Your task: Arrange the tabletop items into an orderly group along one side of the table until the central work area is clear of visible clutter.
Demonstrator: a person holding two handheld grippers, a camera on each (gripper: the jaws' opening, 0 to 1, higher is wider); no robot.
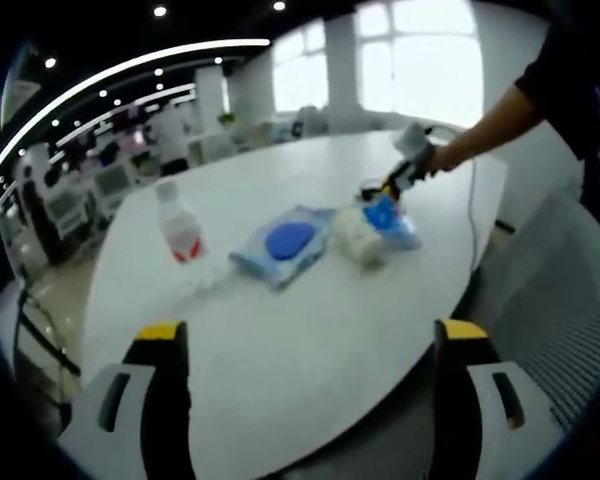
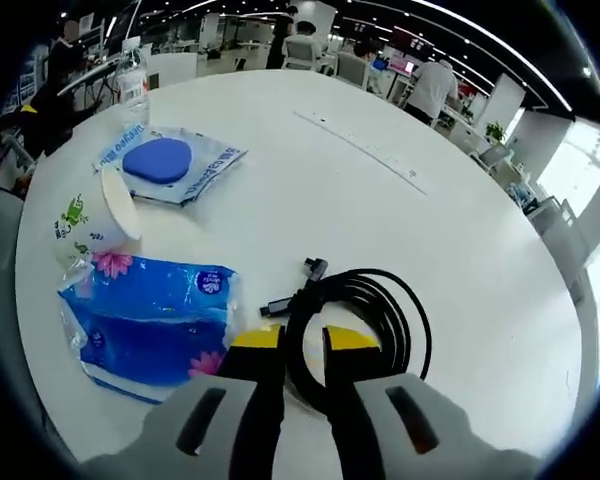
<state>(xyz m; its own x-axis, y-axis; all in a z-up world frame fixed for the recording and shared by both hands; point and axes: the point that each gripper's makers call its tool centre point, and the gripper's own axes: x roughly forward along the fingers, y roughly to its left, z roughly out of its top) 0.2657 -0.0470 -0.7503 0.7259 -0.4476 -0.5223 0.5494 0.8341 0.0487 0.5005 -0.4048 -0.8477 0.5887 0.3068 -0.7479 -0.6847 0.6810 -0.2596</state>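
Cable sits closest, a black coil on the white worktop, and the right gripper has its jaws squeezed nearly together on one side of the loop. Just beside it lies a blue tissue pack, then a paper cup on its side, then a wipes pack, and a water bottle farthest off. They all sit in a row near one edge. The left gripper hangs wide open with nothing in it, back by the near edge. To do this well, I think the cable should slide gently up against the tissue pack so the coil stays round.
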